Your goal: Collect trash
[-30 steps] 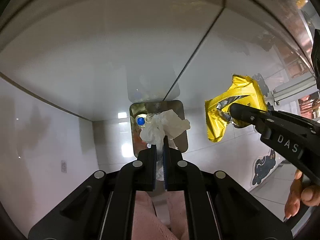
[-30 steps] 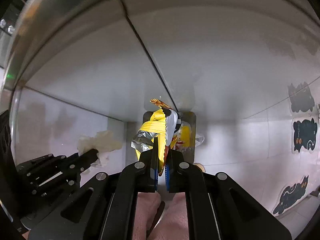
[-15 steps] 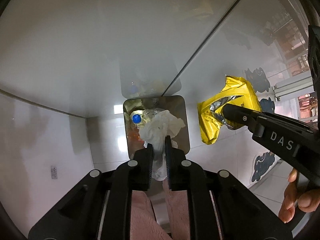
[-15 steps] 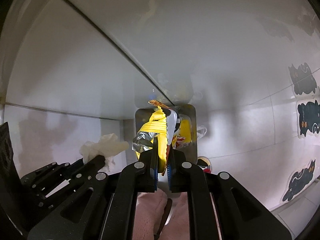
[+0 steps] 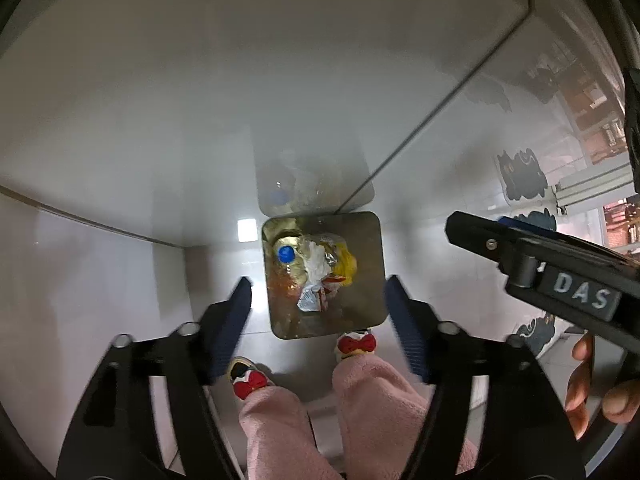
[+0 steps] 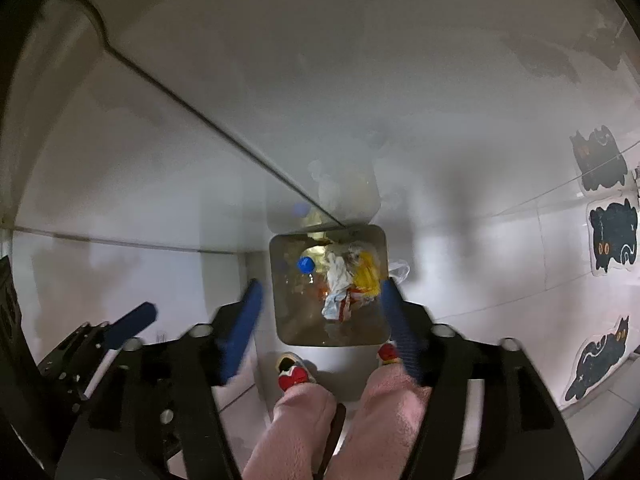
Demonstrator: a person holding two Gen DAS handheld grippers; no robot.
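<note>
A square metal trash bin (image 5: pixel 372 304) (image 6: pixel 280 320) stands on the floor in a wall corner, straight below both grippers. Inside it lie a white crumpled tissue (image 5: pixel 316 264) (image 6: pixel 336 272), a yellow snack wrapper (image 5: pixel 346 266) (image 6: pixel 366 274) and a bottle with a blue cap (image 5: pixel 286 254) (image 6: pixel 306 264). My left gripper (image 5: pixel 318 312) is open and empty above the bin. My right gripper (image 6: pixel 320 320) is open and empty above it too; it also shows at the right of the left wrist view (image 5: pixel 472 228).
White walls meet in a corner behind the bin. The person's pink trouser legs (image 5: pixel 360 400) and red-bowed slippers (image 5: pixel 356 344) stand just in front of the bin. Black cat stickers (image 6: pixel 612 236) are on the right wall. The left gripper's blue pad (image 6: pixel 132 324) shows low left.
Both grippers have opened. The tissue has left my left gripper and the yellow wrapper my right gripper; both now lie in the bin.
</note>
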